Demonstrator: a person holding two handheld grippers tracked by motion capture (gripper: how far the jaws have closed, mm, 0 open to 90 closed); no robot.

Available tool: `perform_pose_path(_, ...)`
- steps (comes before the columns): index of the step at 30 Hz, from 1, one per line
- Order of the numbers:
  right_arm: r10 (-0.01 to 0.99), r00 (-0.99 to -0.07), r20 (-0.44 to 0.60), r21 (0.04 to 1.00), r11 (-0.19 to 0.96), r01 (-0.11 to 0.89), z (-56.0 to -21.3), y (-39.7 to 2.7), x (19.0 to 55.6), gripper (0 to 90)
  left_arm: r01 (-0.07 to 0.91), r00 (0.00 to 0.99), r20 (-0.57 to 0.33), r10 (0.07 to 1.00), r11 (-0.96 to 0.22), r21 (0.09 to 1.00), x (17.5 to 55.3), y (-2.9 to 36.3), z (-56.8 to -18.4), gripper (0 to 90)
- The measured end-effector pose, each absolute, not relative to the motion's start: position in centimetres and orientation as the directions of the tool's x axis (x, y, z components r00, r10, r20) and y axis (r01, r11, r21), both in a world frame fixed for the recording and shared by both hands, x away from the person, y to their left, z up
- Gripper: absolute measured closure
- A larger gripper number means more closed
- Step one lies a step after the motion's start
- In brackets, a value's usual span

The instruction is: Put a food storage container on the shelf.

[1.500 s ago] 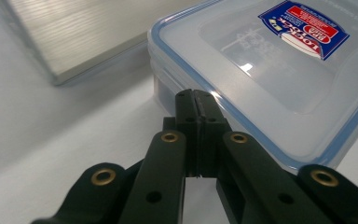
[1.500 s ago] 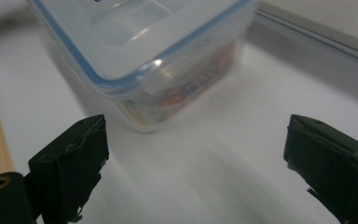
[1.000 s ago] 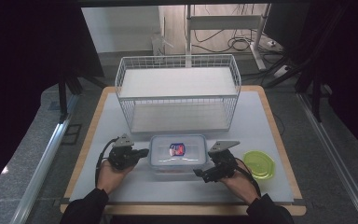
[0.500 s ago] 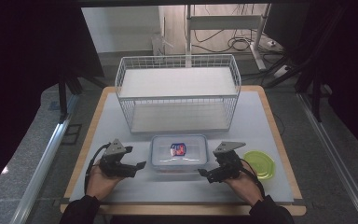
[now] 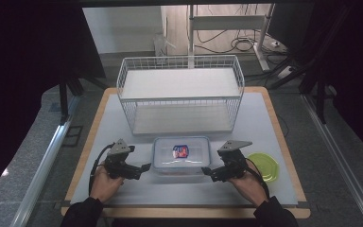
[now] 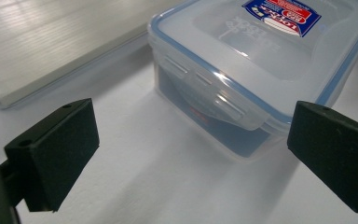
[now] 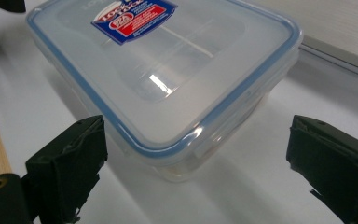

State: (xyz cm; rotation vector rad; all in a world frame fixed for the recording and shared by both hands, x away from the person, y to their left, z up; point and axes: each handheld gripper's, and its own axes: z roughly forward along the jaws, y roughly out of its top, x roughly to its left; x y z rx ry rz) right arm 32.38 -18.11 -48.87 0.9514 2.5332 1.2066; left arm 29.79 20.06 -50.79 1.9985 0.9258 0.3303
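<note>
A clear box (image 5: 181,156) with a blue-edged lid sits on the white surface (image 5: 264,123), low in the middle of the high view. It is just in front of the wire basket (image 5: 179,94), which stands at 12 o'clock from it. A red and blue sticker (image 5: 181,151) is on the lid.

The left gripper (image 5: 144,167) is at 9 o'clock from the box, close beside it but not touching. Its jaws are wide open and hold nothing. In the left gripper view, the side flap (image 6: 209,91) of the lid lies between the two jaws, a little way ahead.

The right gripper (image 5: 207,171) is at about 4 o'clock from the box, near its corner. Its jaws are wide open too, and empty. A green round lid (image 5: 263,166) lies flat at 3 o'clock, behind that hand.

It looks like both grippers are lined up on the box, one at each end. Next, I think each one needs to move in and catch a flap or an edge. They should go slowly, because the smooth box could slide.
</note>
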Motion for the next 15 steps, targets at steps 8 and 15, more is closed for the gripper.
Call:
perform_pose_path(8, 0.641, -0.753, 0.152, 0.735, 0.436, 0.52, -48.2, -17.9, 33.8, 2.5, 0.505, 0.704, -0.161, 0.692, -0.329, 0.798, 30.8, 19.2, -50.2, 2.7)
perform_pose_path(15, 0.615, -0.76, 0.211, 0.681, 0.465, 0.565, -47.9, -16.5, 35.4, 1.5, 0.545, 0.72, -0.221, 0.657, -0.339, 0.767, 32.1, 18.2, -50.4, 0.0)
